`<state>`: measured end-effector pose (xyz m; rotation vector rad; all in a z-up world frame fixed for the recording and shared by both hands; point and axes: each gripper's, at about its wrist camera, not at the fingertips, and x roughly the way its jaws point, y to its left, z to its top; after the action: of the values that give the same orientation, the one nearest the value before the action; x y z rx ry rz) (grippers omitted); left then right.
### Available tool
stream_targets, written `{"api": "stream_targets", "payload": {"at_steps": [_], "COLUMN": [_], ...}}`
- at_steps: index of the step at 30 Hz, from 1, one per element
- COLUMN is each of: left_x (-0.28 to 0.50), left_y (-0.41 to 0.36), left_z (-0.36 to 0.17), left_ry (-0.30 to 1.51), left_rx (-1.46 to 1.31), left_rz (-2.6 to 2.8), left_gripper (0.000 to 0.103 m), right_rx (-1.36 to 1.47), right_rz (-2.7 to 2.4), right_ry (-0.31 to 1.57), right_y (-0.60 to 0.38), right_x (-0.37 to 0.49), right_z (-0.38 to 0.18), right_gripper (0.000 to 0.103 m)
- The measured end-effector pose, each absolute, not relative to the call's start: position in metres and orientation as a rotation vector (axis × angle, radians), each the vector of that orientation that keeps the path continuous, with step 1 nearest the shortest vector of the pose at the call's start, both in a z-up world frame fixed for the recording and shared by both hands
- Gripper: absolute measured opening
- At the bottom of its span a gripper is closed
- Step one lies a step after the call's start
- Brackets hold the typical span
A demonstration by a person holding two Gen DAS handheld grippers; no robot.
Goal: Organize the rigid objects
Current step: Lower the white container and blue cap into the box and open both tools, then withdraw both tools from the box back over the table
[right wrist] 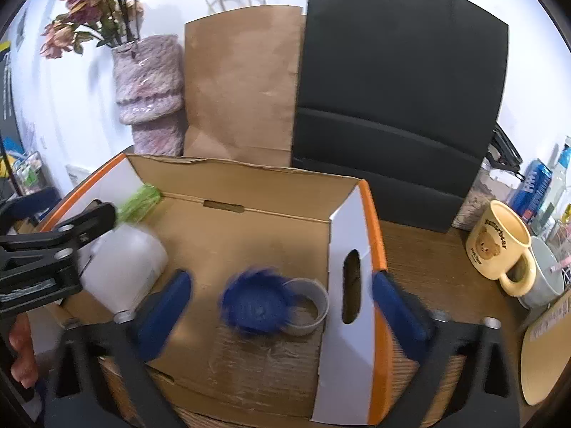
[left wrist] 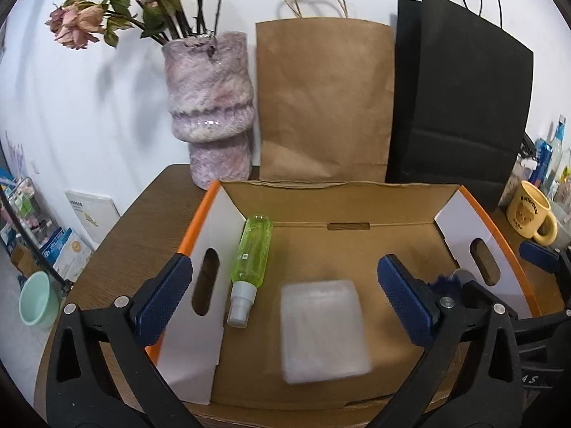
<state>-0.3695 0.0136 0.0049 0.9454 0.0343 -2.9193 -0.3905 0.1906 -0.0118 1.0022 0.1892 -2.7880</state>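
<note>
An open cardboard box (left wrist: 357, 242) with orange-and-white side walls stands on the wooden table. Inside it, a green spray bottle (left wrist: 251, 253) lies along the left wall. A blurred translucent white container (left wrist: 323, 328) sits on the box floor under my left gripper (left wrist: 289, 297), which is open with its pads clear of the container. In the right wrist view, a blurred blue round object (right wrist: 255, 303) lies against a grey ring (right wrist: 308, 306) on the box floor (right wrist: 249, 249). My right gripper (right wrist: 282, 314) is open above them, touching neither, and its right finger (right wrist: 399, 310) is outside the box wall.
A purple vase (left wrist: 210, 114) of dried flowers, a brown paper bag (left wrist: 324, 100) and a black paper bag (left wrist: 460, 107) stand behind the box. A yellow bear mug (right wrist: 499, 246) and other cups stand to the right. A hand (right wrist: 21, 349) shows at the left edge.
</note>
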Motion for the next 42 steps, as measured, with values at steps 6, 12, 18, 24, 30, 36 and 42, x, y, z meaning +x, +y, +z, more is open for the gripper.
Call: {"api": "stream_targets", "payload": {"at_steps": [6, 12, 18, 24, 30, 36, 42], "left_x": [-0.369, -0.367, -0.364, -0.357, -0.345, -0.331, -0.313], "left_y": [0.011, 0.011, 0.008, 0.008, 0.008, 0.006, 0.005], "left_z": [0.005, 0.006, 0.009, 0.013, 0.018, 0.016, 0.014], "left_ry": [0.056, 0.065, 0.097, 0.093, 0.074, 0.069, 0.049], "left_rx": [0.943, 0.945, 0.952, 0.946, 0.918, 0.926, 0.912], "left_rz": [-2.915, -2.924, -2.935, -2.950, -2.970, -2.978, -2.980], "left_gripper": [0.103, 0.103, 0.103, 0.103, 0.103, 0.103, 0.103], "right_rx": [0.988, 0.974, 0.944, 0.912, 0.881, 0.864, 0.848], "right_rz": [-2.790, -2.796, -2.801, -2.806, -2.808, -2.807, -2.810], "right_ry": [0.157, 0.145, 0.135, 0.124, 0.131, 0.144, 0.163], "right_y": [0.194, 0.194, 0.194, 0.192, 0.191, 0.191, 0.193], "right_x": [-0.390, -0.387, -0.381, -0.370, -0.359, -0.343, -0.320], "right_z": [-0.008, -0.007, 0.000, 0.007, 0.013, 0.016, 0.018], "right_gripper": [0.103, 0.103, 0.103, 0.103, 0.103, 0.103, 0.103]}}
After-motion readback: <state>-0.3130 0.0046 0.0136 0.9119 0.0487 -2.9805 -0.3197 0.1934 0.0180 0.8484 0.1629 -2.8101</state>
